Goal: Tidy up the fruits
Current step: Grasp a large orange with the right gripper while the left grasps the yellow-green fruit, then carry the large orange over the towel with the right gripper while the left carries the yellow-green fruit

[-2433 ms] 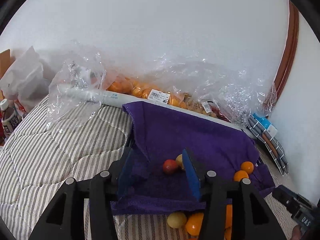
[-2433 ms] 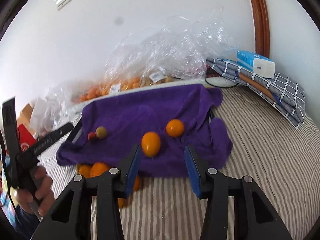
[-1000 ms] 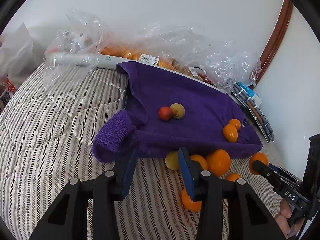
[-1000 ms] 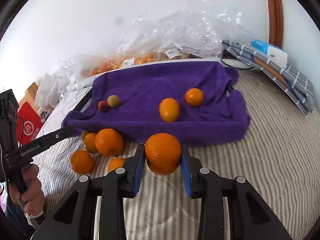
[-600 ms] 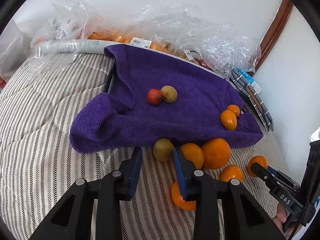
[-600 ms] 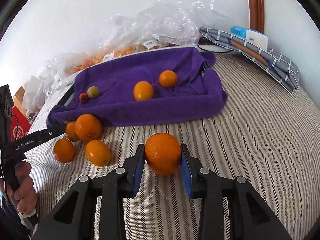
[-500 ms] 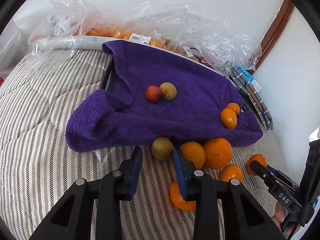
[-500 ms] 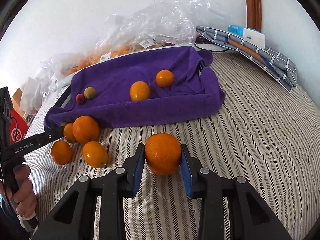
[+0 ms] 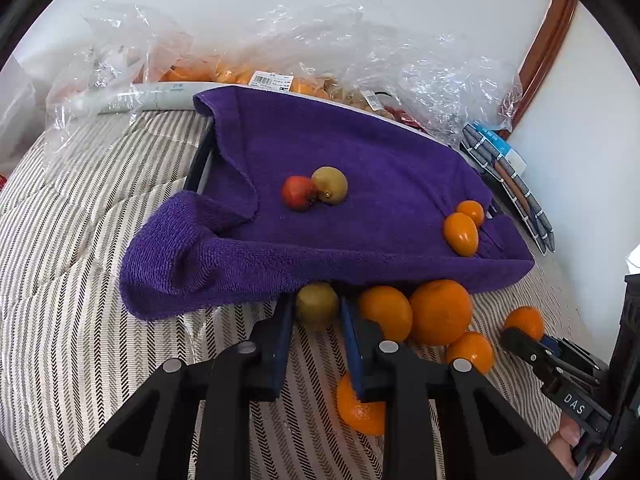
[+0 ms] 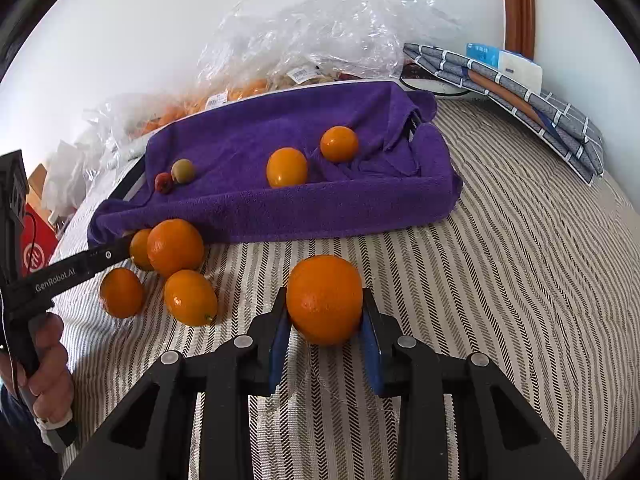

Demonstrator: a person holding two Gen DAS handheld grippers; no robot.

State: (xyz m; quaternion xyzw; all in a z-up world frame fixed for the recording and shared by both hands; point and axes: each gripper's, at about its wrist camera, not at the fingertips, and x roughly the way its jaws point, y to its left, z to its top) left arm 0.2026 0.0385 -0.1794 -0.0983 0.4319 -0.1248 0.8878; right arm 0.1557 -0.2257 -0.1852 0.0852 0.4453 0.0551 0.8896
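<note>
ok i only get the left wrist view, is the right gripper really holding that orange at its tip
Observer: Yes. The right wrist view shows the right gripper with its jaws shut on the large orange, both blue pads against it.
Operator: any room on the towel by the two oranges
Observer: The purple towel lies flat and bare between the greenish fruit and the nearer orange; behind the smaller orange it bunches into folds.
Operator: and past the towel on that side
Observer: A wide stretch of striped bedding with nothing on it.
</note>
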